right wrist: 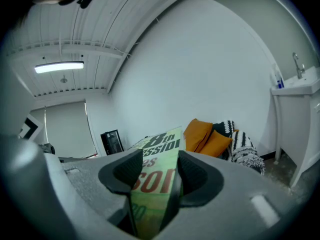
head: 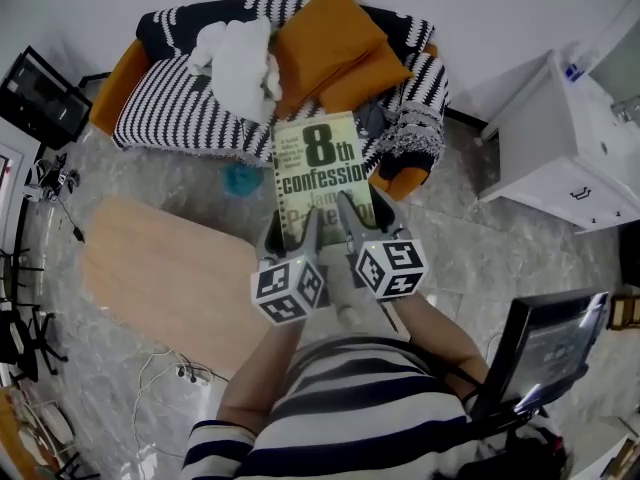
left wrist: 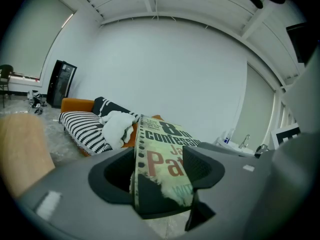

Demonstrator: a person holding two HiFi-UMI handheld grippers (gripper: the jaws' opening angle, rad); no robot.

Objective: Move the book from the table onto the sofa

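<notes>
– So, where is the book?
– Off the table and in the air on the near side of the sofa, cover up. In the head view its far end overlaps the sofa's front edge.
– What holds it?
– Both grippers, side by side on the end farthest from the sofa. The left gripper has its jaws closed on the book, one pad on each face. The right gripper clamps it the same way.
– And the table?
– It stands before the sofa, to the left of the book and apart from it.
– What lies on the sofa?
– Two orange cushions towards its right end and a white cloth just left of them, on the striped cover.
– Does the book touch the sofa?
– I cannot tell; the gripper views show the sofa beyond the book.
</notes>
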